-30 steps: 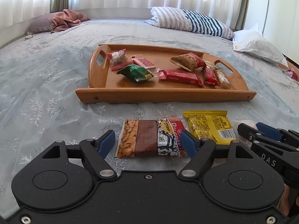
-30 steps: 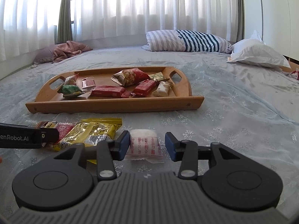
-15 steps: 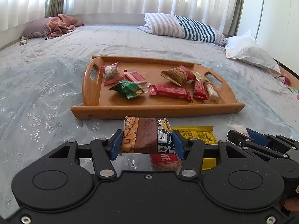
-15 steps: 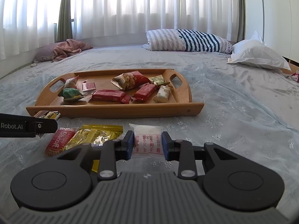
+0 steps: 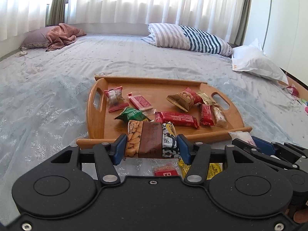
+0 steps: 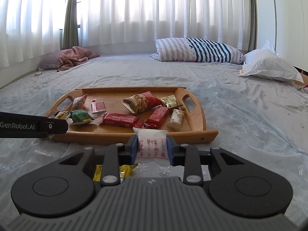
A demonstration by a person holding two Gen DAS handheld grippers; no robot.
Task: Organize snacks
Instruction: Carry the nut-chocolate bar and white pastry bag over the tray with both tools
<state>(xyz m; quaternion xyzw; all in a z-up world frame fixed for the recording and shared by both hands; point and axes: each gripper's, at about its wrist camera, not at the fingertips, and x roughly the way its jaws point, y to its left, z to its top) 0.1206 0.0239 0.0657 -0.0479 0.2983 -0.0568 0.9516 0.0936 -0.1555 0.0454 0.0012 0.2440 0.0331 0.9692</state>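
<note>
Right, my left gripper [image 5: 152, 149] pinches the peanut packet [image 5: 151, 140], my right gripper [image 6: 152, 150] the white sachet [image 6: 152, 144] (both firmly clamped). I'd clear the wooden tray [image 6: 196, 121] rim at twelve o'clock, then release onto bare wood.

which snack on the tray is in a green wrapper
The green packet near the wooden tray's front left, beside the long red bar; the other wrappers there are red, pink, gold or pale.

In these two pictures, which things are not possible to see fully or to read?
- Yellow packet: left wrist view, mostly hidden behind the left claw.
- Small red packet: same view, lower part covered by the claw body.
- Print on the white packet: right wrist view, too small to read.
- Items past the bed's right edge: tiny, cut off.
</note>
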